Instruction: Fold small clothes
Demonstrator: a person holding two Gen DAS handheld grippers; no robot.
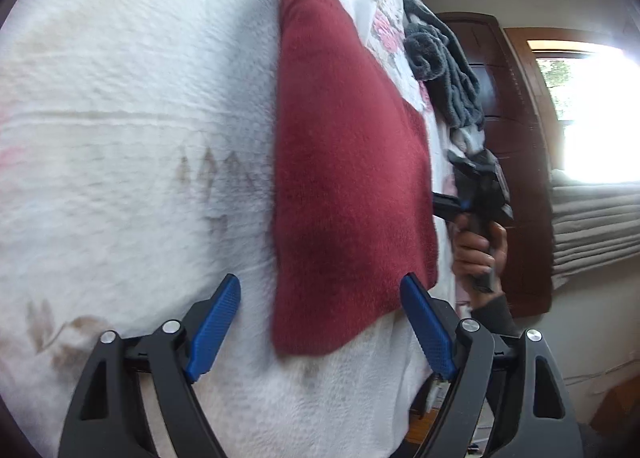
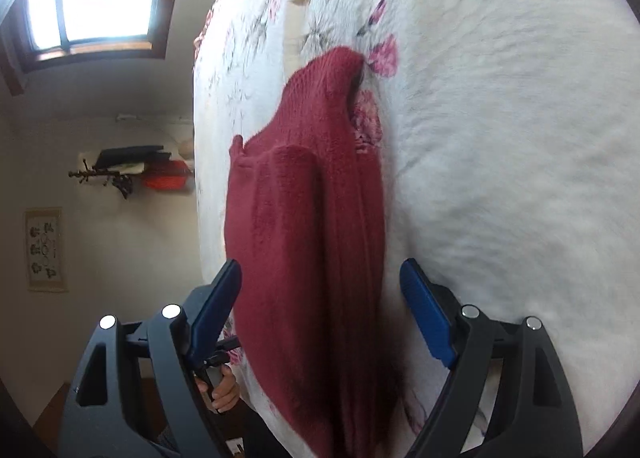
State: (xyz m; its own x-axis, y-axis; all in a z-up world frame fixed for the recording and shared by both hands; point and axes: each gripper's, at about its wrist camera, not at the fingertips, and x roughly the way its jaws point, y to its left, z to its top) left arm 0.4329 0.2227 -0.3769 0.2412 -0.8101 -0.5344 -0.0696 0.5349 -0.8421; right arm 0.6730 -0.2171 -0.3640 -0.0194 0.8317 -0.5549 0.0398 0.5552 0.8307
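My left hand-held gripper (image 1: pixel 320 322) is spread wide, its blue pads either side of the near end of the red sweater (image 1: pixel 344 161) without pinching it. My right hand-held gripper (image 2: pixel 320 310) is spread just as wide, with the sweater's folded edge running between its fingers, and nothing is clamped there either. The sweater lies folded into a long narrow shape on the bed (image 1: pixel 120 137), on a white quilted cover with pink flowers, close to the bed's edge. Beyond it, at the same edge, a pile of grey clothes (image 1: pixel 444 69) sits bunched up. In the left view I can see a hand (image 1: pixel 478 254) gripping the other tool's handle beside the sweater.
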